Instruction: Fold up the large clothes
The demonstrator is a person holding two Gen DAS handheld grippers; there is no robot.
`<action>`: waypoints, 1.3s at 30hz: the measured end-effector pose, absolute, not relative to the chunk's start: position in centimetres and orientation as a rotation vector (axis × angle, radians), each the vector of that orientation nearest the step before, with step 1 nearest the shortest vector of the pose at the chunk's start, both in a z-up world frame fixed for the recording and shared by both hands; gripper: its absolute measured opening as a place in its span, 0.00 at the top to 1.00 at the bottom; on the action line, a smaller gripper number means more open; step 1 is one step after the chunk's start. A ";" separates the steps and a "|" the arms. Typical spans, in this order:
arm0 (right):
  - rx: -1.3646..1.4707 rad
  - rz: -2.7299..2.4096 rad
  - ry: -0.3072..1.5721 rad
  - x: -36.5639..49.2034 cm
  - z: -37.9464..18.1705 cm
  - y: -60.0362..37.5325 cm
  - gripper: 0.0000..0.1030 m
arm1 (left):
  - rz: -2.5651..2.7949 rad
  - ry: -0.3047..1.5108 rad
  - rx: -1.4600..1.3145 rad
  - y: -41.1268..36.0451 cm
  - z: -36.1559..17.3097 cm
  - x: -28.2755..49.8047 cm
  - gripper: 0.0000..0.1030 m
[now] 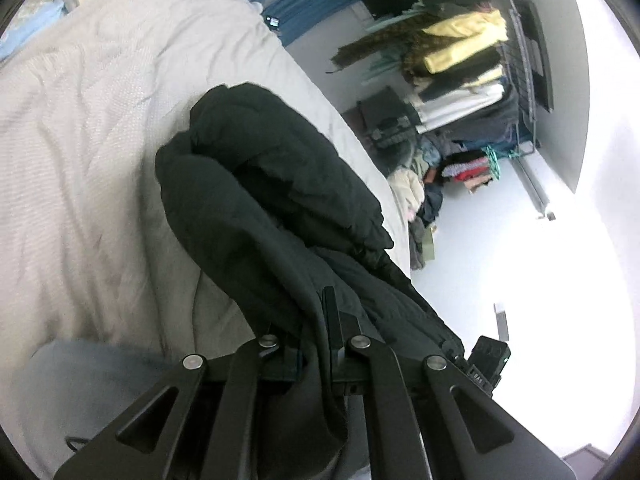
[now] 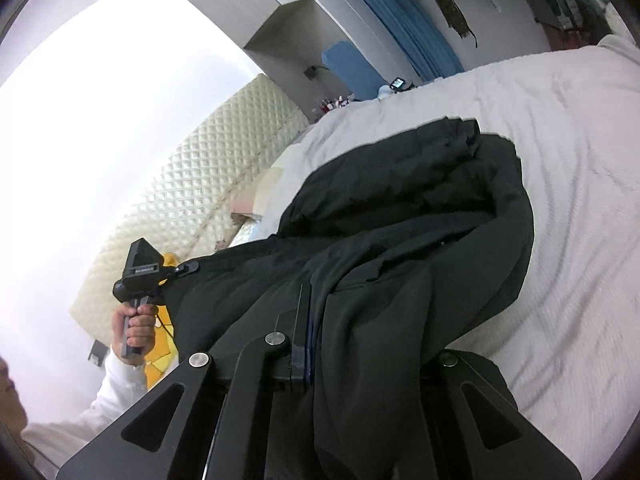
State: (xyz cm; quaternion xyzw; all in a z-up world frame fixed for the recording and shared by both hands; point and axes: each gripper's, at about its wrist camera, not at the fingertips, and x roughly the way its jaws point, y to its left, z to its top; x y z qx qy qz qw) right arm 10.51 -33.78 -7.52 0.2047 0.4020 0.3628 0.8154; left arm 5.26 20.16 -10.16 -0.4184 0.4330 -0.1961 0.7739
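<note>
A large black padded garment (image 1: 272,184) hangs between both grippers over the bed, its far part bunched on the cover. My left gripper (image 1: 320,320) is shut on one edge of it; cloth spills over the fingers. In the right wrist view the same garment (image 2: 420,232) drapes from my right gripper (image 2: 316,312), which is shut on another edge. The right finger there is hidden under cloth. The left gripper (image 2: 188,269) shows at the left, held in a hand and clamped on the garment.
A light grey bed cover (image 1: 88,152) lies under the garment. A rack of folded and piled clothes (image 1: 464,80) stands past the bed's edge on a white floor (image 1: 500,280). A quilted cream headboard (image 2: 188,184) and blue curtains (image 2: 412,28) are behind.
</note>
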 end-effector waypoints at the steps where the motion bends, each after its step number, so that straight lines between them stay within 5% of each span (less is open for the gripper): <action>1: 0.441 0.773 0.853 9.6 -7.1 -34.1 0.93 | -0.432 0.940 -0.900 20.4 -9.6 4.4 0.96; 13: 0.508 0.747 0.865 7.3 -4.3 -34.5 0.93 | -0.466 0.993 -0.860 23.1 -5.3 -1.8 0.95; 39: 0.793 0.448 0.996 32.4 -10.4 -34.9 0.91 | -0.091 1.239 -0.646 21.5 -4.9 22.8 0.88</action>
